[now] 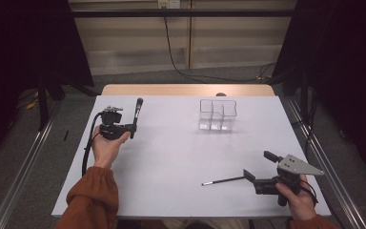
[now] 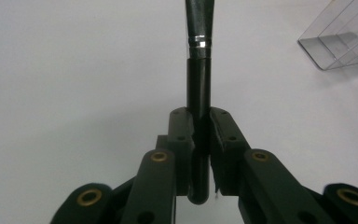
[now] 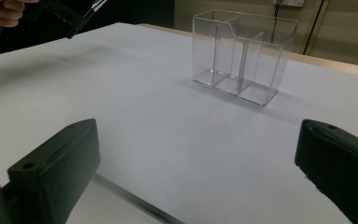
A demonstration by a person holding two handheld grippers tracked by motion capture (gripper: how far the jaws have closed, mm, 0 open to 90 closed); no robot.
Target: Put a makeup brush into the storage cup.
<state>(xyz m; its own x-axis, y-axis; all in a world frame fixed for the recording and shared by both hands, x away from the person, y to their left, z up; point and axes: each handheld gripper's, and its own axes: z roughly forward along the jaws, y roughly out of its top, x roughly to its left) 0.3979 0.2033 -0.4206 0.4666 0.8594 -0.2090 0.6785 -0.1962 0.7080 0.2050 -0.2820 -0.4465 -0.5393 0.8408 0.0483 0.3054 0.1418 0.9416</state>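
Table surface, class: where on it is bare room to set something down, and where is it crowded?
The table is bare across its wide middle, between the clear three-compartment organizer at the far side and the thin black brush lying near the front. The front left corner is free too. It is tighter at front right, around the right tool and that brush.

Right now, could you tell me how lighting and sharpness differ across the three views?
High view: evenly lit white table, dark surroundings, slightly soft overall. Left gripper view: the brush clamped in the left gripper is sharp at its silver band, while the clear organizer looks soft. Right gripper view: the organizer is crisp with faint reflections; the right gripper is blurred.
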